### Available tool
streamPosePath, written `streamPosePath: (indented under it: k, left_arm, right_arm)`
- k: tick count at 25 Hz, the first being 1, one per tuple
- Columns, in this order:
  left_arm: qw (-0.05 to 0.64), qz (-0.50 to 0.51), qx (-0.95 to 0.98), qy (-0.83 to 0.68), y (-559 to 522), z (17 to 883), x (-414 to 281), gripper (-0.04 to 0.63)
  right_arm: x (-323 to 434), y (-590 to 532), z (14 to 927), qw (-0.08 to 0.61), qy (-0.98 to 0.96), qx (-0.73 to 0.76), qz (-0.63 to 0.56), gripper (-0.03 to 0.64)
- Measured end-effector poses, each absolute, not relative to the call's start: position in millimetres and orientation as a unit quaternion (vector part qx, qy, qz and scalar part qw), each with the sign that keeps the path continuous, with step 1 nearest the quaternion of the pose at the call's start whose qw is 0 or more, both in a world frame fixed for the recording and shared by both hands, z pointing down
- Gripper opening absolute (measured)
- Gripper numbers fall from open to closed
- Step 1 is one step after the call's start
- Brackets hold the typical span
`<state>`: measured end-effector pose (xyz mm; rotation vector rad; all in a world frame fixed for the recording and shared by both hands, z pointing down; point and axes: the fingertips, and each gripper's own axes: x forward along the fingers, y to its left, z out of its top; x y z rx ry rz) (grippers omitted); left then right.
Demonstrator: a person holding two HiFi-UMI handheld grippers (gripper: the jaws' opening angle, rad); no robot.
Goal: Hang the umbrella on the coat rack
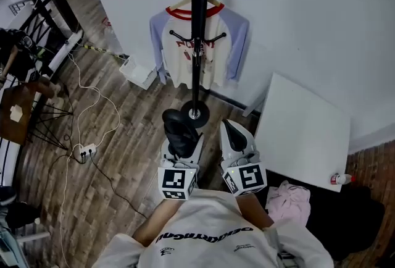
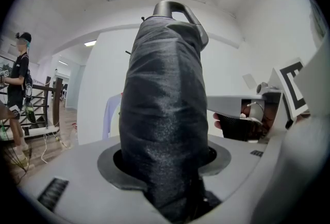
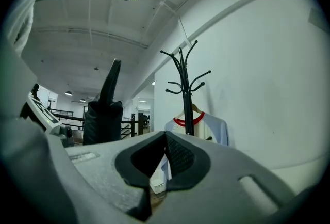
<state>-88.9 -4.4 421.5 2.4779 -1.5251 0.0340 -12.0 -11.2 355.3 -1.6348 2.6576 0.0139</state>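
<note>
Left claw: closed on the folded black umbrella, which stands upright between its jaws, handle on top.
Right claw: just beside the left one, jaws together at the tips, and we see it holds no thing.
Umbrella's place: in the left claw, before the coat rack, apart from its pole and hooks.
Coat rack: black, near the white wall; a shirt with a red collar hangs on it.
Counter: white, right of the rack.
</note>
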Motion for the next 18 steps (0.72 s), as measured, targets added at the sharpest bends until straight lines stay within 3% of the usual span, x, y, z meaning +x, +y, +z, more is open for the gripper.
streamPosePath:
  k: [18]
  left_arm:
    - [0.137,0.036,0.847,-0.512,-105,441,-112,0.247]
  right_arm:
    - [-28,-103,363,-0.005,0.836,-0.548,-0.003,-0.002]
